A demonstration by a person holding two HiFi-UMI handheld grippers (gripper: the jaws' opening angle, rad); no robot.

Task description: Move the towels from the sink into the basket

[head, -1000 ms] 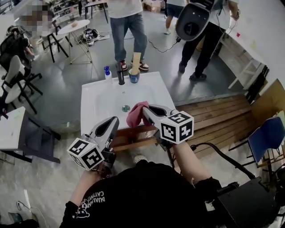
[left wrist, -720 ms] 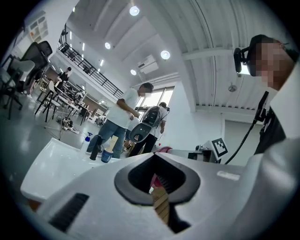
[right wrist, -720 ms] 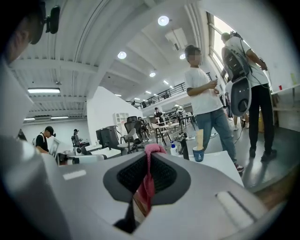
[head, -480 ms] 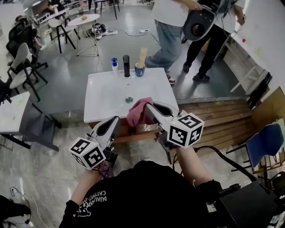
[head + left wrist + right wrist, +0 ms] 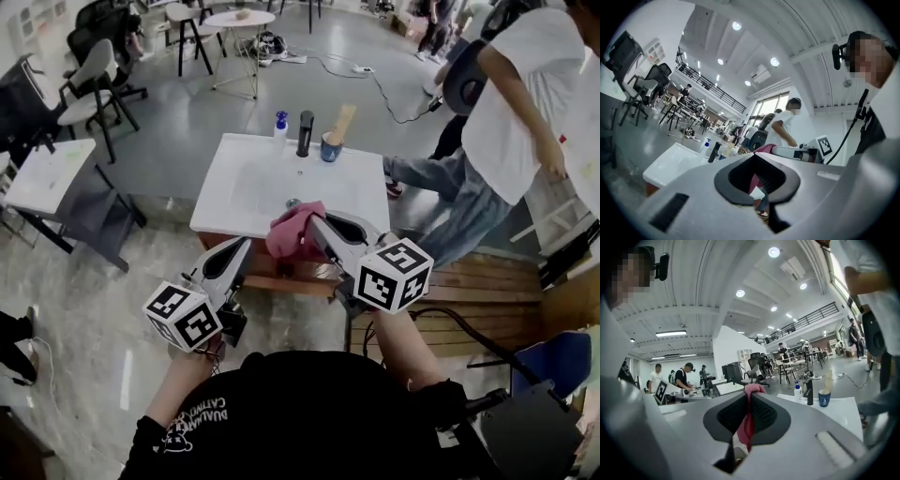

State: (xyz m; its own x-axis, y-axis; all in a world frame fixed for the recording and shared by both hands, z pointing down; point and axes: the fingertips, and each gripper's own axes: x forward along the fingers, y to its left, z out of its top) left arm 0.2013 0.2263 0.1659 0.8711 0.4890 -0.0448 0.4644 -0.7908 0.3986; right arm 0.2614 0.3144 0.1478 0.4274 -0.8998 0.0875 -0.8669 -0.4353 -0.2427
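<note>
Pink towel (image 5: 292,232), bunched, pinched in the right tongs (image 5: 314,228) and held in the air at the 6 o'clock edge of the white sink (image 5: 246,183). Left tongs (image 5: 238,251), pressed together and empty, lie at 8 o'clock from the towel, apart from it. Black faucet (image 5: 305,133), blue cup (image 5: 331,149) and spray bottle (image 5: 280,122) stand along the sink's 12 o'clock edge.

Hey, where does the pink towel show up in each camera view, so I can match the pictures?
Head view: pink towel at centre, clamped in the right gripper, at the sink's near edge.
Left gripper view: just right of centre, beyond the jaws.
Right gripper view: centre, pinched between the jaws.
Shared landmark: the black faucet.
</note>
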